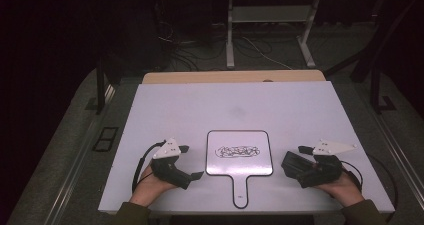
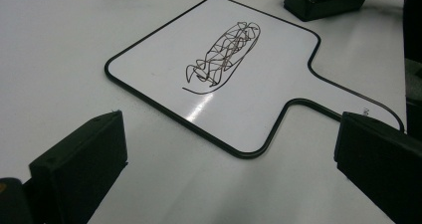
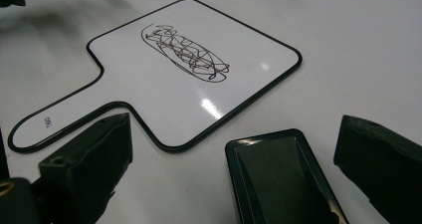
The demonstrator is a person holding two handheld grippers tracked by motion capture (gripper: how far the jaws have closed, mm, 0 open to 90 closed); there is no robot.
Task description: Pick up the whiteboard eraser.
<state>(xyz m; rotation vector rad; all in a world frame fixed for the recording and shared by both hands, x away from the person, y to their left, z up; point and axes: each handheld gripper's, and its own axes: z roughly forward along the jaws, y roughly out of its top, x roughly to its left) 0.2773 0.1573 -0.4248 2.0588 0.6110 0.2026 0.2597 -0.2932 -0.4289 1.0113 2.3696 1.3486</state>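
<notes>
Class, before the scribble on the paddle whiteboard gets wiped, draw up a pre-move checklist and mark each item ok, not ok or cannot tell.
1. Whiteboard lies flat on the table: ok.
2. Scribble unobstructed: ok.
3. Black eraser lies between the right gripper jaws, not clamped: ok.
4. Left gripper open, nothing between its jaws: ok.
5. Board handle pinned against sliding: not ok.
6. Eraser's felt side faces down: cannot tell.

Whiteboard: we see a small paddle-shaped whiteboard (image 2: 219, 69) lying flat across the centre of the frame, handle running toward the right edge.
Scribble: a dark tangle (image 2: 224, 55) sits mid-board.
Eraser: a black block (image 2: 323, 0) at the upper right.
Left gripper (image 2: 229, 169): jaws wide apart at the lower corners, nothing between them.
Table (image 2: 59, 35): white.
</notes>
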